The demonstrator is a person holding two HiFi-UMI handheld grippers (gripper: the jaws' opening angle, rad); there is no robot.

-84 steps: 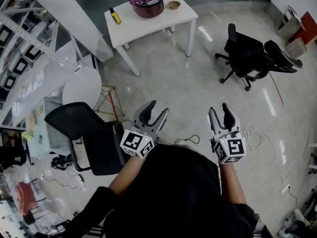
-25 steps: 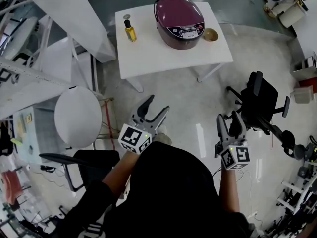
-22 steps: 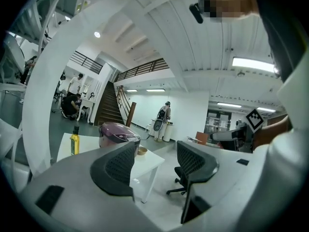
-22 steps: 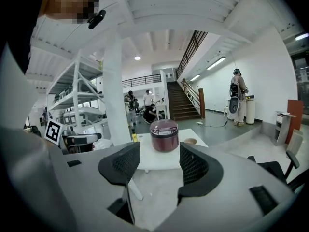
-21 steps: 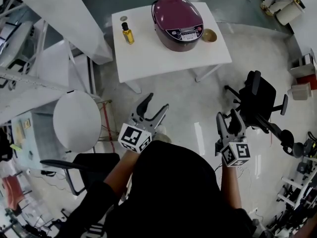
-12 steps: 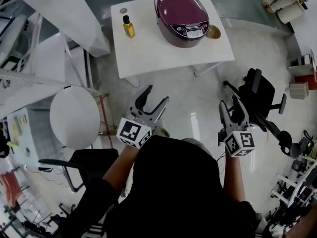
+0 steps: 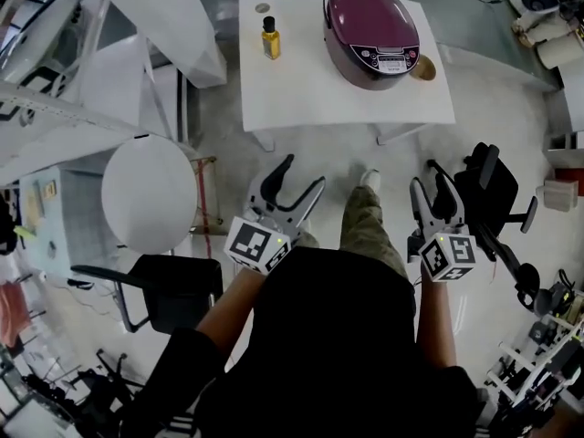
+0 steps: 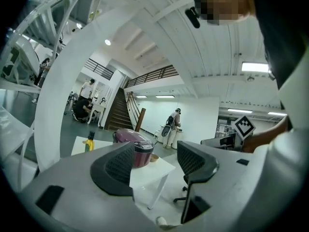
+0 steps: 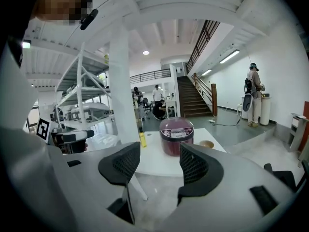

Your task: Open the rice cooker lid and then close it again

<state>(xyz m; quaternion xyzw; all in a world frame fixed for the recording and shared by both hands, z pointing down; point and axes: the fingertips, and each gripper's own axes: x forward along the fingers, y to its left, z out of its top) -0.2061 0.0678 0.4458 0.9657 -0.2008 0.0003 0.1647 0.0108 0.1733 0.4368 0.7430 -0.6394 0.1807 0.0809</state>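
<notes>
A maroon rice cooker [image 7: 372,32] with its lid down stands on the white table [image 7: 301,99], its control panel facing me. It shows small and far off in the left gripper view [image 8: 136,146] and in the right gripper view [image 9: 176,136]. My left gripper [image 7: 292,183] is open, held at waist height well short of the table. My right gripper [image 7: 434,192] is open too, level with the left one. Nothing lies between either pair of fingers.
A yellow oil bottle [image 7: 269,40] stands left of the cooker and a small brown bowl [image 7: 423,67] at its right. A round white stool [image 7: 150,194] and a black chair [image 7: 173,290] are at my left, a black office chair [image 7: 493,194] at my right. White shelving [image 7: 55,80] fills the far left.
I have walked closer to the table, so the cooker and table sit larger and nearer. My foot now shows between the grippers. Both grippers stay open and empty.
</notes>
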